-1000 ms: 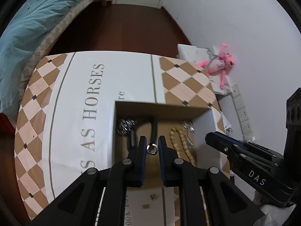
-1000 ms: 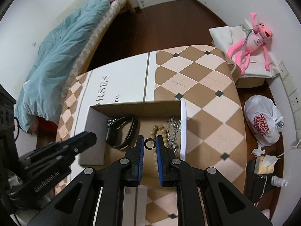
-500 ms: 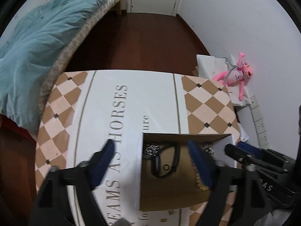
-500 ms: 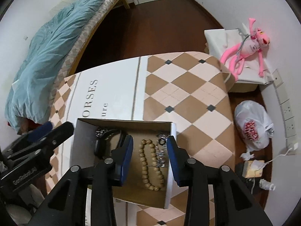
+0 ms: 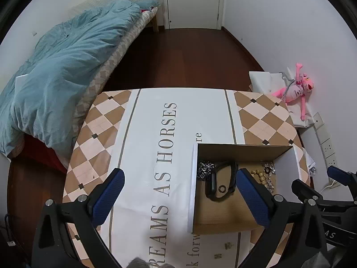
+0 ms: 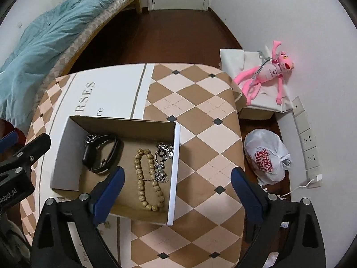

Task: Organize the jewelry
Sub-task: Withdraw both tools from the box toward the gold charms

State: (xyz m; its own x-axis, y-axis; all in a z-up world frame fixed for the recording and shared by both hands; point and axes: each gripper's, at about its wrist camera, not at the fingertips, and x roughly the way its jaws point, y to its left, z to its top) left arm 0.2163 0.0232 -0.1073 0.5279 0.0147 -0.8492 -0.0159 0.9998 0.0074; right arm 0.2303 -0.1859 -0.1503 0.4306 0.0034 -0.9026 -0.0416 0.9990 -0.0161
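Both your grippers are up above the table [image 6: 200, 116], jaws spread wide, nothing in either.

Left gripper [image 5: 178, 192]: blue pads [image 5: 109, 192] far apart, hanging over the white strip of the tablecloth with the "AS HORSES" lettering, left edge of the box [image 5: 192, 189] between the fingers. The right pad overlaps the box interior in this view.

Right gripper [image 6: 177, 192]: pads [image 6: 245, 192] just as wide, hovering over the right wall of the box [image 6: 175, 174] and the checkered cloth beside it.

All the jewelry sits inside the open box:
- black band [image 6: 102, 154] in the left half, curled on its side, a small ring [image 5: 222, 188] lying on or by it
- silver chain [image 5: 204, 169] bunched in the far left corner, touching the band
- wooden bead bracelet [image 6: 148, 178] in the middle, stretched front to back
- tangled silver pieces [image 6: 164, 163] against the right wall, touching the beads

The box stands on the table near your edge, straddling the white strip and the checkered part.

Around the table: bed with blue duvet [image 5: 60, 67] to the left, pink plush [image 6: 267, 71] on a white box by the right wall, tied plastic bag [image 6: 265, 156] on the floor below it.
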